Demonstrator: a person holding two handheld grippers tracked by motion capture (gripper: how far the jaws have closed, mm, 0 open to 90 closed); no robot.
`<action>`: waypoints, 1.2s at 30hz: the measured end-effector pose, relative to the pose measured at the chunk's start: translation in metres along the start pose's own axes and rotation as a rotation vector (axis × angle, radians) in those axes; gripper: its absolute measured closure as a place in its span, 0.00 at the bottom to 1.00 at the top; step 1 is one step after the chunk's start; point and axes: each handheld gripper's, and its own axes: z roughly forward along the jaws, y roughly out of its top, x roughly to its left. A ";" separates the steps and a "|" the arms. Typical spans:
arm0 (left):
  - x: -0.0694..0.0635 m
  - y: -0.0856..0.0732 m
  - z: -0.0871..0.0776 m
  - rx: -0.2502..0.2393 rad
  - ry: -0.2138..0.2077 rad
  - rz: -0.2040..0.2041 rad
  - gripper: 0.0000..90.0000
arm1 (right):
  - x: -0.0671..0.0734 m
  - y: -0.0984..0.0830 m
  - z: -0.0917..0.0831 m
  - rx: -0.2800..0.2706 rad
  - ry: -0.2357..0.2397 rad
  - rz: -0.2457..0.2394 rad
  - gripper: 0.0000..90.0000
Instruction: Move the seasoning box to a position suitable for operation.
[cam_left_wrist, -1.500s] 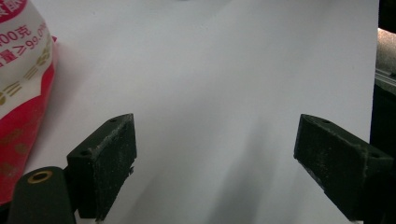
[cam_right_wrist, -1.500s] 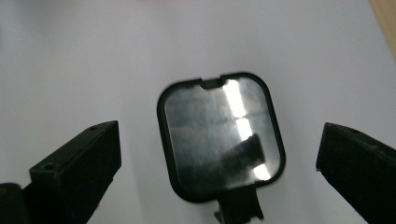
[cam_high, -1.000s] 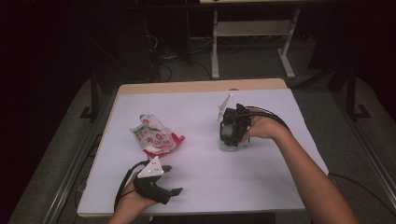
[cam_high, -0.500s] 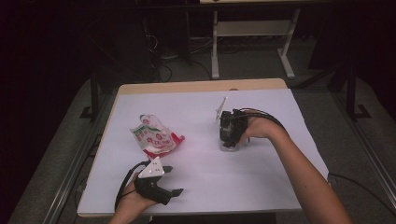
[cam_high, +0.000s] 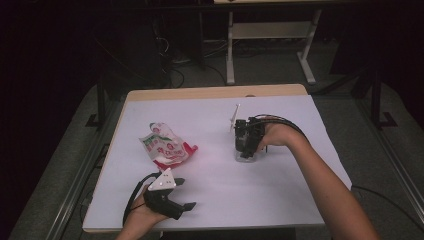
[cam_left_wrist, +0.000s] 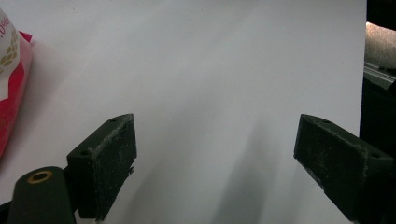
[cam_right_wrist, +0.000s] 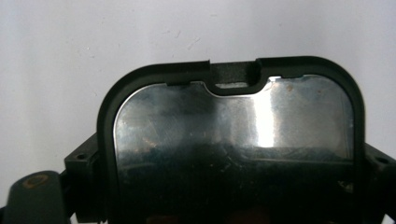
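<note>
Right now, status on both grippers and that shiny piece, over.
Right gripper: jaws have just been closing, pads on the black-rimmed shiny piece, down on the table. Left gripper open, empty, near edge. Snack bag lies apart; nothing in the way.

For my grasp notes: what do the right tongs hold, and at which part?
The right tongs clamp a black-rimmed shiny tray across its two side edges.

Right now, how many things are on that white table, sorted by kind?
Snack bags: 1, red, white and green, crumpled
Black-rimmed shiny containers: 1, between the right tool's jaws
Hand-held tools: 2, counting the left tool
Total: 4
</note>
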 end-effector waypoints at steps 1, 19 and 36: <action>0.000 0.000 0.000 0.000 0.000 0.000 0.14 | 0.000 0.000 0.000 -0.002 0.004 -0.004 0.13; 0.001 -0.001 0.002 -0.001 -0.016 -0.003 0.14 | -0.003 -0.005 -0.004 0.000 0.032 0.058 0.16; 0.001 -0.001 0.002 -0.008 -0.016 -0.019 0.14 | 0.006 -0.008 -0.021 -0.052 0.031 0.096 0.17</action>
